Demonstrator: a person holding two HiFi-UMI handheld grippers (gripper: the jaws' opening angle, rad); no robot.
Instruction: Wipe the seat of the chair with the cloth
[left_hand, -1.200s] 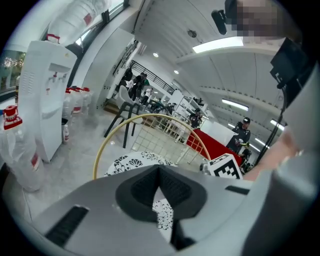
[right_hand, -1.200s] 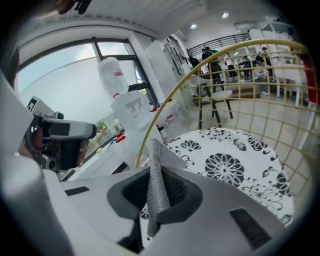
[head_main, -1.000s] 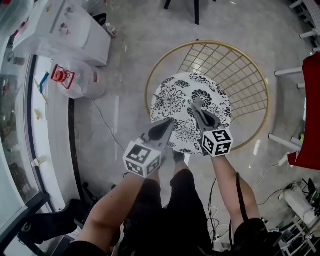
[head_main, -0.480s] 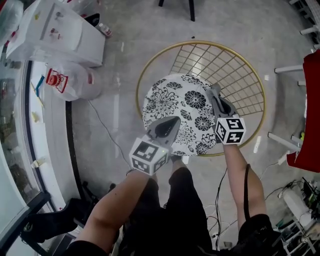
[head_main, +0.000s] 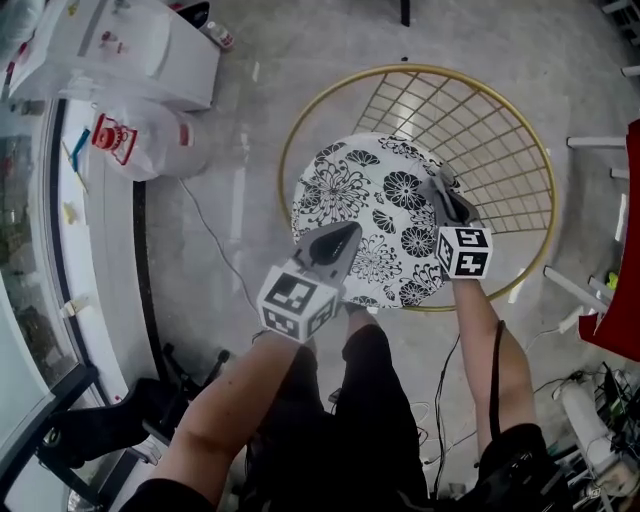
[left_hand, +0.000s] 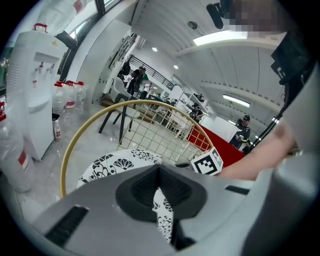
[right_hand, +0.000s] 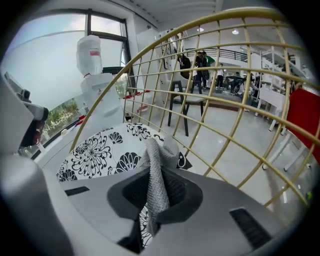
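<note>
The chair's round seat (head_main: 365, 195), white with black flowers, sits inside a gold wire basket frame (head_main: 480, 130). My right gripper (head_main: 441, 192) rests over the seat's right edge, next to the wire back, and is shut on a grey cloth (right_hand: 159, 155). The cloth sticks out past the jaws and folds onto the seat (right_hand: 95, 150). My left gripper (head_main: 338, 240) hovers over the seat's front left part, jaws together with nothing held. In the left gripper view, the left gripper (left_hand: 159, 174) points across the seat (left_hand: 117, 162) toward the right gripper's marker cube (left_hand: 207, 161).
A white water dispenser (head_main: 130, 50) and a clear plastic water bottle (head_main: 140, 150) stand on the floor to the left. Thin cables (head_main: 215, 250) trail across the floor. A red object (head_main: 625, 290) and white chair legs (head_main: 575, 285) stand at the right. The person's legs are below the seat.
My right gripper has carried the cloth from the middle of the seat to its right edge by the wire back. The left gripper has stayed near the seat's front.
</note>
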